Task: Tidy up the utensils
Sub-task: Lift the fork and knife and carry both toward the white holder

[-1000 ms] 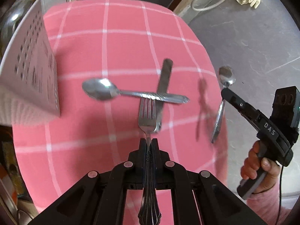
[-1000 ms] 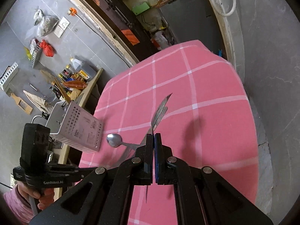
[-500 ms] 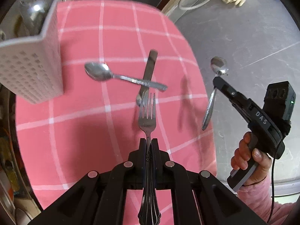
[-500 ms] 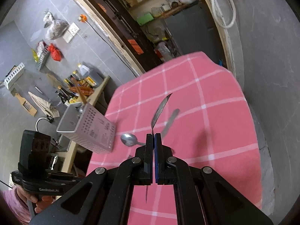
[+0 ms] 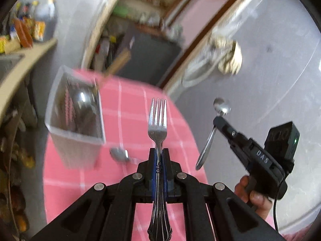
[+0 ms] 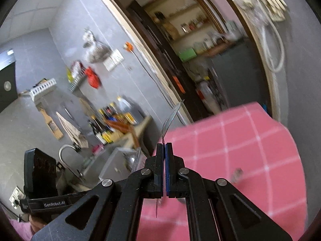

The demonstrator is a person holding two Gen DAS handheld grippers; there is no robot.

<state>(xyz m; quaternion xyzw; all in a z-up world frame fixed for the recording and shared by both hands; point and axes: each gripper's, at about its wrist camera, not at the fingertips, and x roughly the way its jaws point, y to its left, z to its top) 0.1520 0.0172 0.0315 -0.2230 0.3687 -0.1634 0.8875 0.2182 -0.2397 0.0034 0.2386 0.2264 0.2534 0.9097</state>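
Observation:
My left gripper (image 5: 159, 152) is shut on a silver fork (image 5: 157, 118), tines up, held above the pink checked tablecloth (image 5: 128, 108). In the same view my right gripper (image 5: 217, 120) hangs in the air off the table's right edge, shut on a spoon (image 5: 221, 105) with its bowl up. The right wrist view shows that spoon (image 6: 172, 116) edge-on above the shut right gripper (image 6: 165, 146). A white perforated utensil holder (image 5: 74, 120) stands at the left of the table with its top open. Another spoon (image 5: 119, 154) and a blurred knife (image 6: 236, 174) lie on the cloth.
The holder (image 6: 118, 162) has a shiny metal utensil (image 5: 82, 98) and a wooden handle (image 5: 118, 62) in it. A counter with bottles (image 5: 26, 32) and a sink with a tap (image 6: 68, 160) lie to the left. Beyond the table is a doorway (image 6: 190, 40). A hand (image 5: 250, 190) holds the right gripper.
Both grippers have risen and tipped upward with the fork and the spoon still held. The table has dropped low in both views, and the holder's open top now shows.

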